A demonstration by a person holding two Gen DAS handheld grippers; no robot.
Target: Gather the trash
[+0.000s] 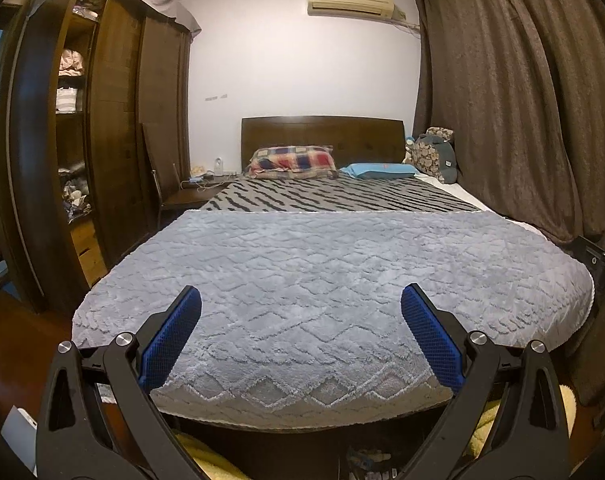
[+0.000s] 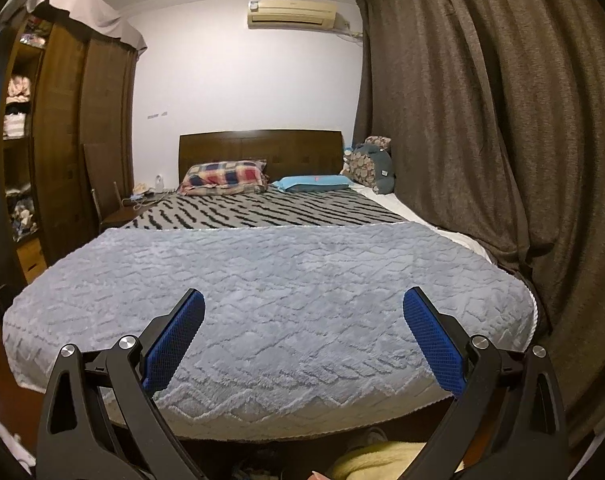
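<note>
My left gripper (image 1: 301, 300) is open and empty, held above the foot of a bed covered by a grey fluffy blanket (image 1: 326, 280). My right gripper (image 2: 303, 302) is open and empty too, over the same blanket (image 2: 270, 280). Both have blue-padded fingers (image 1: 174, 336) (image 2: 434, 340) spread wide. No trash shows on the bed. Some small mixed items lie on the floor under the bed's foot (image 1: 366, 460), too dark to make out.
A dark wooden wardrobe (image 1: 114, 120) with open shelves stands left. Brown curtains (image 1: 522, 100) hang right. Pillows (image 1: 294, 162) and a plush toy (image 1: 438, 156) lie at the headboard. A bedside table (image 1: 198, 192) holds small items. Yellow fabric (image 2: 378, 460) lies below.
</note>
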